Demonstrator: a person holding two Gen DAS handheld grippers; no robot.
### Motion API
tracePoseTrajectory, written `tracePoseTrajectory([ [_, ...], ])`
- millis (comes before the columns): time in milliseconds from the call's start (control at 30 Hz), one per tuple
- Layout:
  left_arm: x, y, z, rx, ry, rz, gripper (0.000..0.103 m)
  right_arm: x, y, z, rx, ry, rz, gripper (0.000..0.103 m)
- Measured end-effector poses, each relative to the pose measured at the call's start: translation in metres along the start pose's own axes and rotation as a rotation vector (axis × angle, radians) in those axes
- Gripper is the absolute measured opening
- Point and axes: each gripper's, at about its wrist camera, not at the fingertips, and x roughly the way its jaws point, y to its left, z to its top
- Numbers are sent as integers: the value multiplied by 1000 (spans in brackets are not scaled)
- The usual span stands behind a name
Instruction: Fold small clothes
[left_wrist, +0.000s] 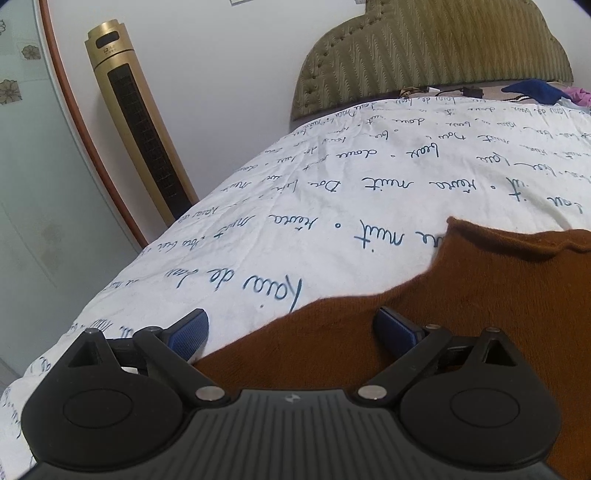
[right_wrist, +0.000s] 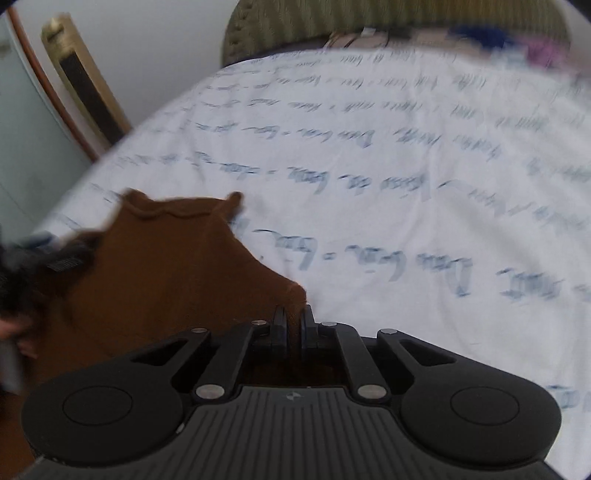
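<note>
A white bedsheet (left_wrist: 332, 192) printed with lines of dark blue handwriting covers the bed across the middle of the left wrist view, and it fills most of the blurred right wrist view too. At the upper right stands an olive-green padded headboard (left_wrist: 436, 48) with a studded edge, and just below it, at the far right edge, lies a heap of dark blue and pink clothes (left_wrist: 543, 92). On the left a gold tower fan (left_wrist: 136, 122) stands against the white wall (left_wrist: 221, 55), beside a frosted glass door (left_wrist: 29, 166) with a reddish-brown frame.
</note>
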Motion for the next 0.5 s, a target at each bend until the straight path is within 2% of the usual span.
tracePoseTrajectory([
  [67, -9, 6, -5, 0, -19, -15, 98, -9, -1, -5, 0, -67, -71, 9],
  [100, -12, 7, -9, 13, -27, -13, 98, -12, -6, -7, 20, -76, -46, 9],
  [167, -12, 8, -13, 33, -22, -3, 98, -2, -15, -10, 37, -15, -4, 11],
  [200, -13, 10, -15, 30, -15, -3, 98, -1, -19, -10, 43, -36, 5, 12],
  [267, -16, 18, -16, 11, -10, -5, 98, -11, -34, -3, 153, -43, 34, 29],
  [300, -17, 21, -16, 13, -5, -2, 98, -25, -45, -3, 236, -92, 53, 41],
  [333, -19, 24, -17, 16, -7, 4, 98, -37, -50, -6, 303, -145, 73, 48],
  [400, -19, 29, -18, 24, -12, 11, 98, -65, -63, -17, 371, -187, 93, 48],
  [500, -11, 34, -22, 30, -9, 15, 99, -103, -69, -54, 395, -178, 106, 50],
])
